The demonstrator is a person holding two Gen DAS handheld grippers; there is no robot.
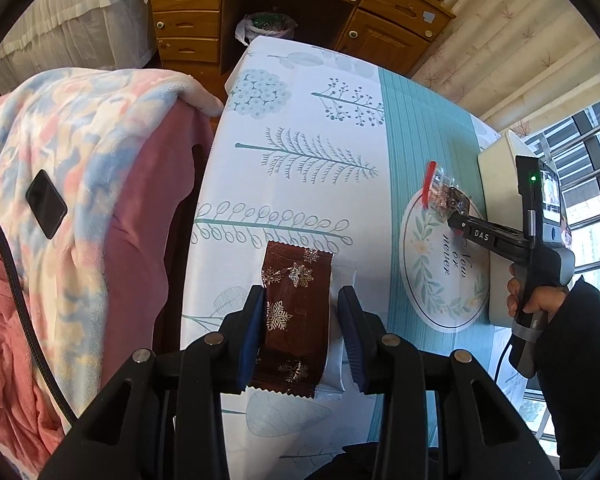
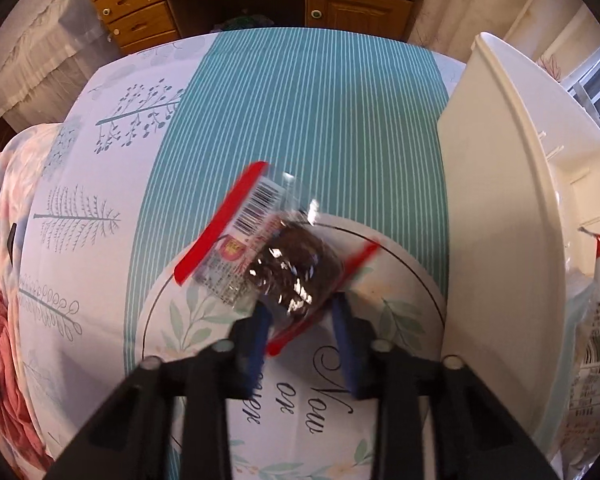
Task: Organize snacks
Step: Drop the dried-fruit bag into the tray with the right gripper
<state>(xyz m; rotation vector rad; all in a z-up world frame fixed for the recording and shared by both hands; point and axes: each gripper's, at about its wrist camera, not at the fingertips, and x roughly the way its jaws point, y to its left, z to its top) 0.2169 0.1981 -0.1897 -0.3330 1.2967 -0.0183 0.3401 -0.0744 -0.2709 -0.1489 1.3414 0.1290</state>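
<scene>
Mid-sort: my right gripper [image 2: 300, 312] is clamped on the clear red-edged snack pack [image 2: 274, 246], w/ the white bin [image 2: 496, 184] at 3 o'clock. My left gripper [image 1: 300, 320] has jaws apart, straddling the brown snowflake packet [image 1: 294, 312] on the table [image 1: 312, 152] w/o squeezing. Next, I reckon: carry the pack over the bin rim and release, then shut the left jaws.

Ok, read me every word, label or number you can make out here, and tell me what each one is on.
"DAS": on the right gripper, along its black body.
"Now or never": script inside the round wreath print on the tablecloth.
Barcode and fine print on the red-edged clear snack packet: too blurred to read.
Barcode and print on the packet in the white bin: too small to read.
</scene>
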